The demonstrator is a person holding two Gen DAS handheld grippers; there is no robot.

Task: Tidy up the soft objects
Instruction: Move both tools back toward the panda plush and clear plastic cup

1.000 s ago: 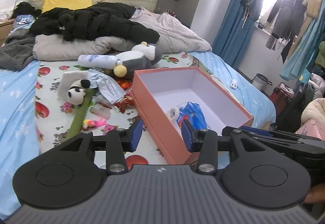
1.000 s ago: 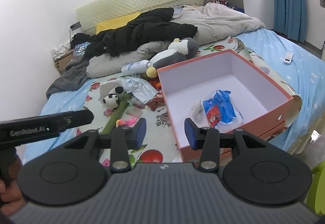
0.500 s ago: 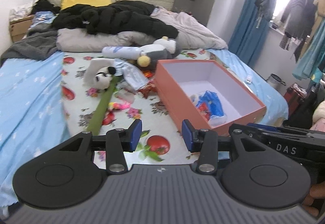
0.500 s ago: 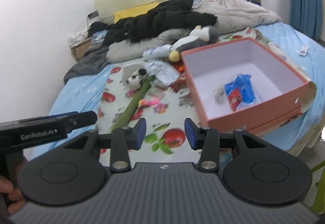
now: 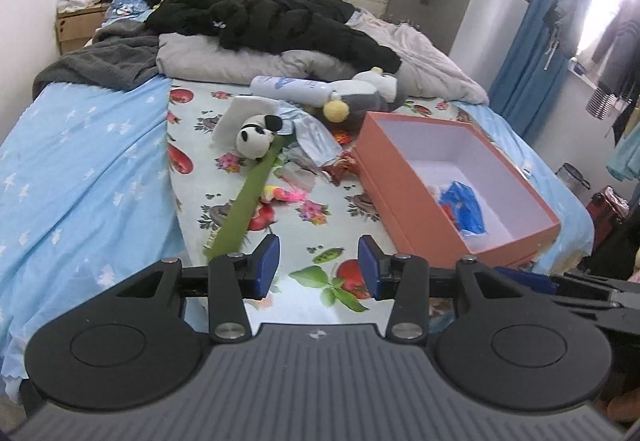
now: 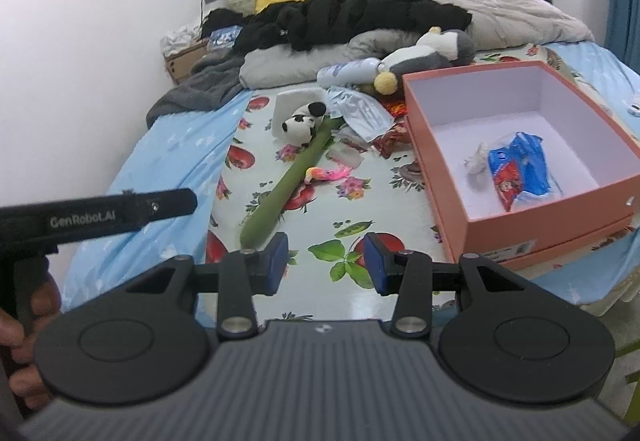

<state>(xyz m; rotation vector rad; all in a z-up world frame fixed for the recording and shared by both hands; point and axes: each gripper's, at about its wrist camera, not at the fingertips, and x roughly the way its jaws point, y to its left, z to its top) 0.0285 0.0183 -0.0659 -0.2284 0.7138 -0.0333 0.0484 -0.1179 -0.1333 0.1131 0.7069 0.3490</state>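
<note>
An open orange box [image 5: 404,197] [image 6: 440,161] sits on the bed at the right, holding a blue packet [image 5: 464,207] [image 6: 520,165] and a small white item [image 6: 476,161]. Left of it lie a panda plush [image 5: 256,137] [image 6: 302,125] on a long green stem [image 5: 248,205] [image 6: 288,185], a pink toy [image 5: 286,195] [image 6: 328,173], a grey penguin plush [image 5: 368,97] [image 6: 432,53] and a white bottle [image 5: 288,85] [image 6: 348,73]. My left gripper [image 5: 319,267] and right gripper [image 6: 325,265] hover open and empty over the bed's near end, well short of the toys.
Black clothes [image 5: 272,21], a grey duvet [image 5: 420,57] and a dark blanket [image 5: 104,61] pile up at the headboard. Plastic wrappers [image 5: 316,145] lie between the panda and the box. A cardboard box [image 5: 76,27] stands far left; hanging clothes [image 5: 616,53] fill the right.
Both grippers have drawn back and swung left, so the box has shifted right and more of the bed shows. Their jaws kept the same gap, holding nothing.
</note>
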